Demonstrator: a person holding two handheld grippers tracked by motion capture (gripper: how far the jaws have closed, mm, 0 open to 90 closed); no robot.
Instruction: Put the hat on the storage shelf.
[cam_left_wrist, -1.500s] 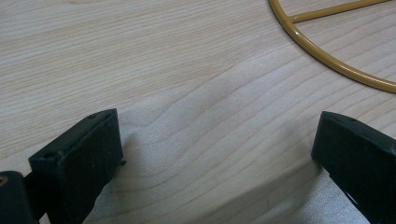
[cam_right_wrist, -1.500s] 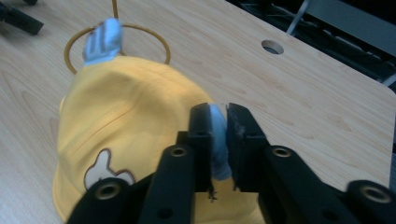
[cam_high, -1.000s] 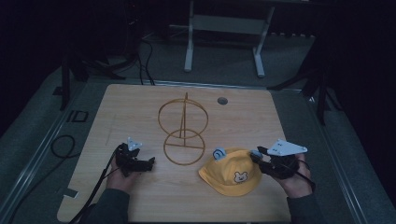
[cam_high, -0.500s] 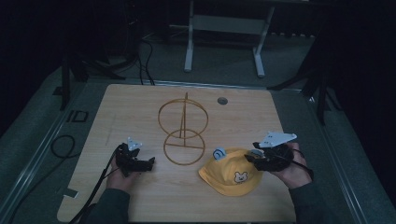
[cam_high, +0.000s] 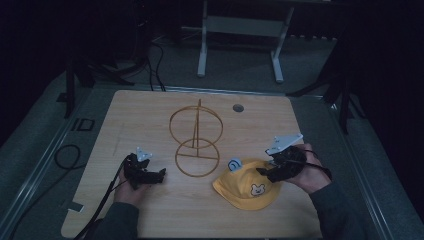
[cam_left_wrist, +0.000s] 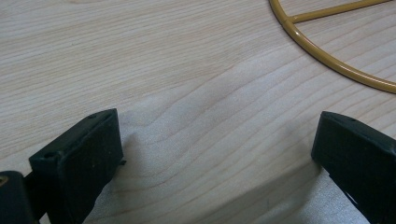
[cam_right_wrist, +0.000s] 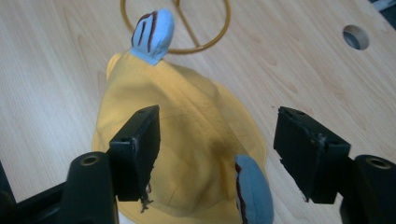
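Note:
A yellow child's hat with a bear patch and blue ears lies on the wooden table, front right. My right gripper hovers at the hat's right edge, open; in the right gripper view its jaws straddle the yellow crown, with one blue ear far and one near. A gold wire stand of two rings on a post stands mid-table. My left gripper rests low at front left, open over bare wood, with the stand's base ring ahead of it.
A round cable hole is in the table's far right part. Cables trail off the table's left side. A metal frame stands on the floor beyond the table.
My right gripper has moved left and forward, from beside the hat to over its right edge. The left gripper has stayed in place.

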